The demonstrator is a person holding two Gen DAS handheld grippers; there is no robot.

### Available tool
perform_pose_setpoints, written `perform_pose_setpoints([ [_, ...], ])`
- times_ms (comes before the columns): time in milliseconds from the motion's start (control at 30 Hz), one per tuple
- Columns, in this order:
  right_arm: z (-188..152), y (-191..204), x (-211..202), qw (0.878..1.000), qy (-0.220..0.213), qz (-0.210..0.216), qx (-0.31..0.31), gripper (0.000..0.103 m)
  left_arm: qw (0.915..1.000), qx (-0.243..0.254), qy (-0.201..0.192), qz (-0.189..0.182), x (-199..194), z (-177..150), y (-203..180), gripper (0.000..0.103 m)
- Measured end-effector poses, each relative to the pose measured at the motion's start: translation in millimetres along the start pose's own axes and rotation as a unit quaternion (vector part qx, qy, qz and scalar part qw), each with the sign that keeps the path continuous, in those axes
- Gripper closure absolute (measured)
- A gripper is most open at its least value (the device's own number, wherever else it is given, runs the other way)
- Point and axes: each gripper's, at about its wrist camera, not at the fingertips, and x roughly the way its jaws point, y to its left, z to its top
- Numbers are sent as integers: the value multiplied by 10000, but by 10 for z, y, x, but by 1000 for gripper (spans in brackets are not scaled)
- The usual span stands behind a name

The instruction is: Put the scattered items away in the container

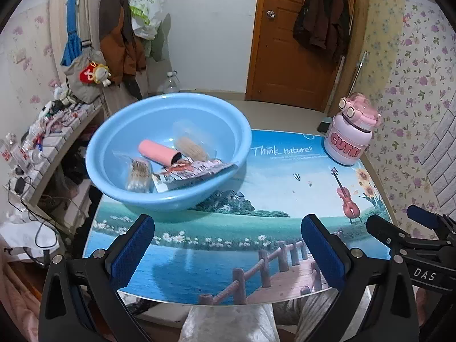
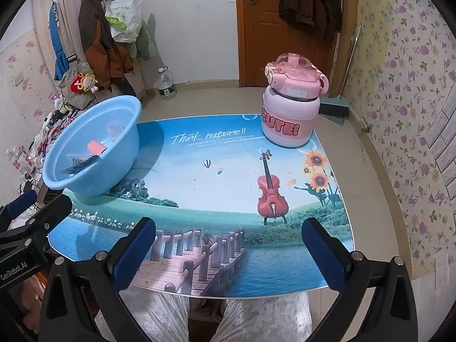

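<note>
Left gripper (image 1: 228, 245) is sitting at the bottom of the left wrist view, jaws spread wide, nothing between the blue pads (image 1: 132, 252), only the printed table top (image 1: 228, 259) showing through the gap. Right gripper (image 2: 228, 249) is doing the same at the bottom of the right wrist view: jaws wide, empty, hovering over the near table edge. Each gripper is also poking into the other's view, right one at the lower right of the left wrist frame, left one at the lower left of the right wrist frame.

Blue basin (image 1: 168, 148) is sitting on the table's left part, upper left of centre in the left wrist view, tilting a little and overhanging the table's left edge. Inside it: a pink roll (image 1: 158, 152), a clear bag of cotton swabs (image 1: 139, 175), a flat printed packet (image 1: 193, 171) and a second clear bag with something tan (image 1: 189, 146) behind the roll.

Pink bottle marked CUTE! (image 2: 290, 105) is standing upright at the table's far right corner, well apart from the basin.

A person's light trousers (image 2: 159, 316) are showing under the near table edge.
</note>
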Motion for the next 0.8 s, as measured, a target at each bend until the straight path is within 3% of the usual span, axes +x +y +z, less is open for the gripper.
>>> perform_pose_setpoints([
  [633,-34,-12,14,10000,26,-10,10,0,9994,-55,-208,-256,-48,-37,-36,0],
  [800,-30,-11,14,10000,36,-11,10,0,9999,-11,-52,-160,7,-35,-49,0],
])
